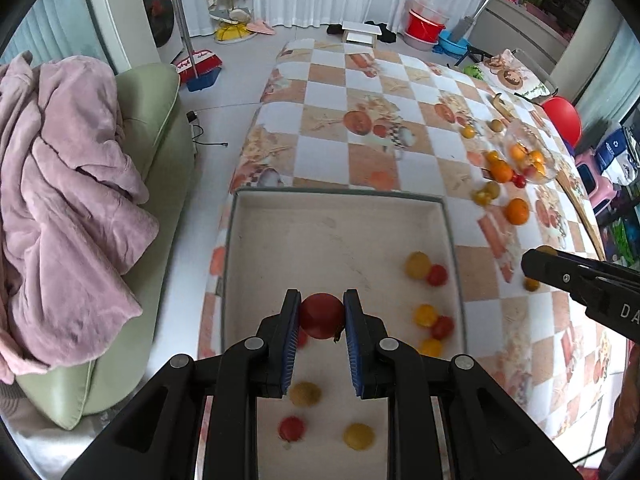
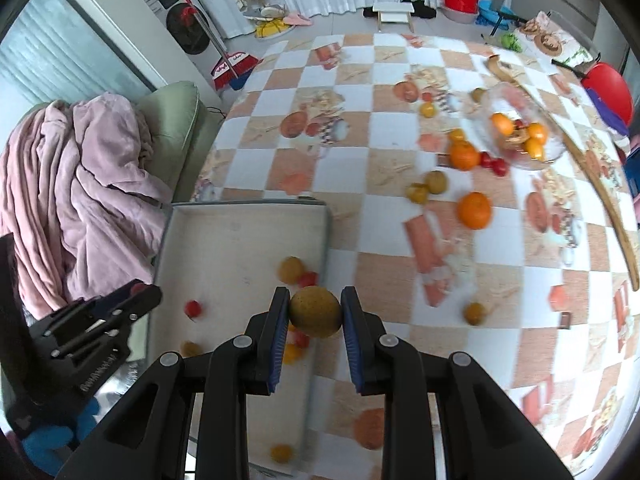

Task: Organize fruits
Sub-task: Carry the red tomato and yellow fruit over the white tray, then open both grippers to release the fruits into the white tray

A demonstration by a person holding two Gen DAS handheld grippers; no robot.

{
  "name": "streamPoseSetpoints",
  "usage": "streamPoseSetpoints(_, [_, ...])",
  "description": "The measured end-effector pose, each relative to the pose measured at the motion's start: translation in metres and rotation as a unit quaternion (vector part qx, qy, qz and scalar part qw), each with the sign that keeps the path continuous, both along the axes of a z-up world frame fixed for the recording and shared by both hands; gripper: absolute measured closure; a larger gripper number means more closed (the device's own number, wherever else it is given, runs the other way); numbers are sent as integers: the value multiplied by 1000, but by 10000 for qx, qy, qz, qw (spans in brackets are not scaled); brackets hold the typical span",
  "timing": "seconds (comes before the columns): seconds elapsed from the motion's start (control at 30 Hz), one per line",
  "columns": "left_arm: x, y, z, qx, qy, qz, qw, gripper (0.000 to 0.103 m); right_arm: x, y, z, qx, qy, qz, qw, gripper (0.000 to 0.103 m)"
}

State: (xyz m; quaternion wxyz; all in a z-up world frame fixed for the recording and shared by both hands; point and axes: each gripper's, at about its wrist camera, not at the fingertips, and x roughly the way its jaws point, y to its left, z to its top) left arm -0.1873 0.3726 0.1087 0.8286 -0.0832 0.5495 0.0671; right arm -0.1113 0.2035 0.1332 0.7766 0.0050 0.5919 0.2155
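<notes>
Both jaws loaded. Left gripper (image 1: 322,316) nearly closed on a small round red fruit (image 1: 321,315), hanging over the shallow grey cardboard tray (image 1: 340,200). Right gripper (image 2: 315,311) clamped on a round brownish-green fruit (image 2: 316,311), above the tray's right wall. Risk: if I release the right one here it could hit the rim and roll off across the checkered worktop (image 2: 360,176). Dropped from height, either could knock the fruit lying in the tray.

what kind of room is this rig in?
Probably a home living or utility room: a washing machine and a broom by the curtains, a sofa under a pink blanket, and a table in a checked cloth.
</notes>
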Motion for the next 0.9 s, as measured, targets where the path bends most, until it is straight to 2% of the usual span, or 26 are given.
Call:
streamPoseSetpoints(0.43, [44, 19, -57, 199, 230, 42, 9995, 80, 37, 53, -55, 123, 362, 148, 9992, 75])
streamPoseSetpoints(0.63, [51, 23, -71, 213, 272, 114, 9993, 80, 48, 61, -81, 92, 400, 188, 9990, 75])
streamPoseSetpoints(0.9, [55, 20, -81, 302, 394, 52, 9988, 80, 52, 72, -95, -34, 527, 297, 9982, 75])
